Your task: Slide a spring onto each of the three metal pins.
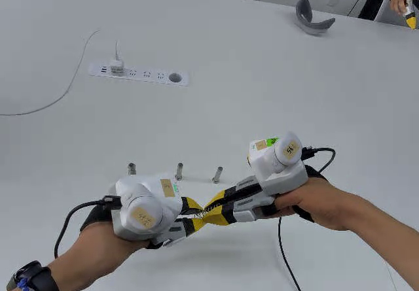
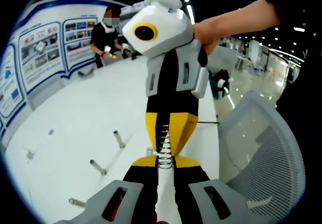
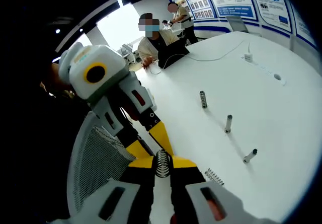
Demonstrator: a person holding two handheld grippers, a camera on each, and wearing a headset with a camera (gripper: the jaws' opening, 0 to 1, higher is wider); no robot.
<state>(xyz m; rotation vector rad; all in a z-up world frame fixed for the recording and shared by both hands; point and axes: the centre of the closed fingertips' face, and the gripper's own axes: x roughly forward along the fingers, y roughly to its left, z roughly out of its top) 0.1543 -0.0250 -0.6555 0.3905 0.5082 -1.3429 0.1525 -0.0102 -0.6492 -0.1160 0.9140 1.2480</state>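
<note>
Spring (image 3: 161, 163) before pins (image 1: 179, 171) (power strip (image 1: 139, 74) beyond)

White table (image 1: 275, 75) carries three metal pins (image 1: 179, 171), a power strip (image 1: 139, 74) and a loose spring (image 3: 214, 176)

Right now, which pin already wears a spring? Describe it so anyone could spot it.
On the white workbench, nearer than the power strip, three metal pins stand in a row. It is the left-end pin in the head view; coils wrap it, while its two neighbours are bare.

Three pins (image 1: 179, 171), three springs (image 3: 162, 163), two tongs (image 2: 165, 162) (image 3: 162, 167)
</note>
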